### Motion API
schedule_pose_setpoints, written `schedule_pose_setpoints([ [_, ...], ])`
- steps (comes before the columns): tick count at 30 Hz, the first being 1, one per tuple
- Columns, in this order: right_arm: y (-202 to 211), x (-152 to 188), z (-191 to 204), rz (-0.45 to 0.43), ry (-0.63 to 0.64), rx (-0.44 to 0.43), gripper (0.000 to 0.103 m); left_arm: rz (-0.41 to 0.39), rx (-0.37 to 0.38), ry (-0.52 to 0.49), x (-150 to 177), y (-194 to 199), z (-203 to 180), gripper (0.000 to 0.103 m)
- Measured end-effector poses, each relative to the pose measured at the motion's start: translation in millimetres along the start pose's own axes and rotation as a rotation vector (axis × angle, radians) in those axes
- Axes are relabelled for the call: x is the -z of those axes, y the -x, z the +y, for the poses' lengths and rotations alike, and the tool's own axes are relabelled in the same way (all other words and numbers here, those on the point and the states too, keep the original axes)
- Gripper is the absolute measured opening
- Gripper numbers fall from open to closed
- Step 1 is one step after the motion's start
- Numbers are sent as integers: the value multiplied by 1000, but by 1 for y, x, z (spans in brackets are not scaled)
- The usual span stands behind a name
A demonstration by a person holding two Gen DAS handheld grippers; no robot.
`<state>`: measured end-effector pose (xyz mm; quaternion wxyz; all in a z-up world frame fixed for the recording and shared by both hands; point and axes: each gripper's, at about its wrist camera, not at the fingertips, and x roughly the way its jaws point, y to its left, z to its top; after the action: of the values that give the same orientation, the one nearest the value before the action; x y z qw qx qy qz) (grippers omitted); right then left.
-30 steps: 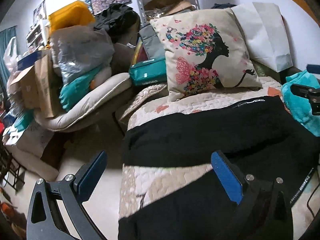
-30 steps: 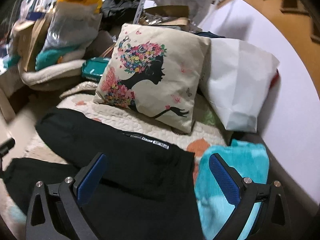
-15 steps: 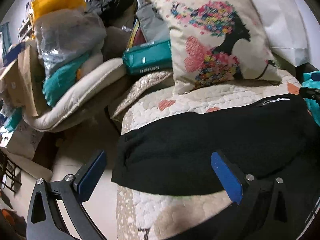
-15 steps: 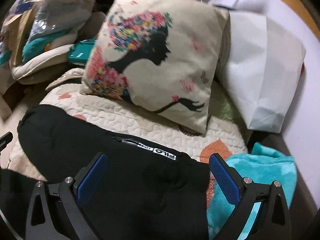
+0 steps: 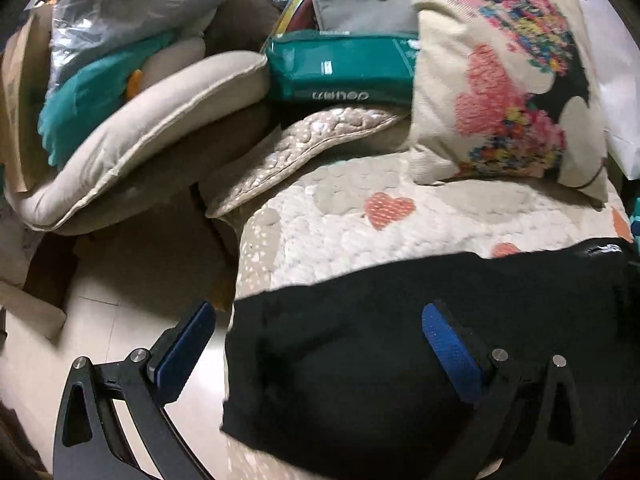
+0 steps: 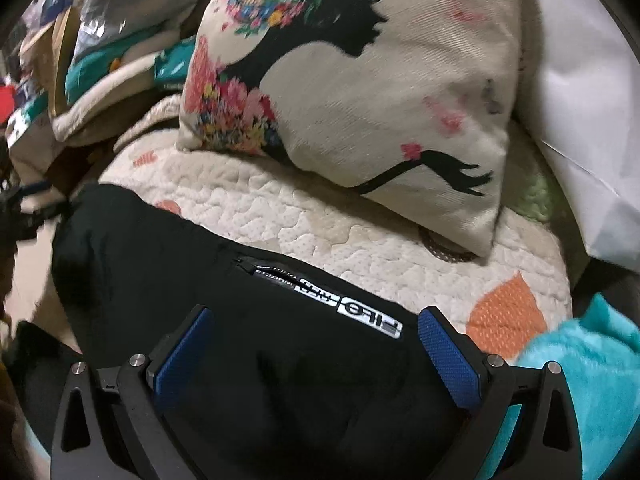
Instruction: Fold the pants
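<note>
Black pants (image 5: 400, 340) lie spread across a cream quilted cover (image 5: 340, 224) with heart prints. My left gripper (image 5: 316, 344) hangs open just above the pants' left end, near the bed's edge, with nothing between its blue pads. In the right wrist view the pants (image 6: 160, 264) show a zip pocket and a white logo strip (image 6: 352, 308). My right gripper (image 6: 312, 344) is open low over the cloth by that logo, its jaws straddling the fabric without pinching it.
A floral cushion (image 6: 360, 80) and a white bag (image 6: 580, 120) stand behind the pants. A turquoise towel (image 6: 592, 368) lies at the right. Left of the bed are a beige pad (image 5: 140, 128), a green pack (image 5: 344, 68), piled bags and bare floor (image 5: 132, 280).
Both grippers have moved forward and down toward the pants, which now fill more of each view. The jaws have stayed open and the pants lie as before.
</note>
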<state>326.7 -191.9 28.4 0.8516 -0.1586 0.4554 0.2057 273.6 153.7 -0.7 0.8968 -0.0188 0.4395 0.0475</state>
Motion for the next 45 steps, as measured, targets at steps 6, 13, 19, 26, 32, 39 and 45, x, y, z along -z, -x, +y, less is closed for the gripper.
schedule_pose_setpoints([
  [6, -33, -19, 8, 23, 86, 18, 102, 32, 36, -60, -12, -37, -1, 103],
  [13, -77, -30, 10, 96, 111, -37, 98, 36, 108, -156, -14, -59, -13, 103],
  [19, -75, -25, 8, 78, 69, -155, 73, 63, 220, -152, -8, -47, -15, 52],
  [26, -59, -25, 18, 78, 67, -162, 14, 48, 172, -240, -10, -19, -34, 6],
  [32, -31, -23, 17, 33, 32, -150, 10, -5, 134, -231, -11, 10, -37, 6],
  [39, 16, -14, 26, -12, 20, -131, 10, -87, 114, -223, -1, 66, -37, 6],
  [45, 66, 16, 46, -22, 30, -118, 10, -151, 103, -184, 40, 129, -41, 6],
])
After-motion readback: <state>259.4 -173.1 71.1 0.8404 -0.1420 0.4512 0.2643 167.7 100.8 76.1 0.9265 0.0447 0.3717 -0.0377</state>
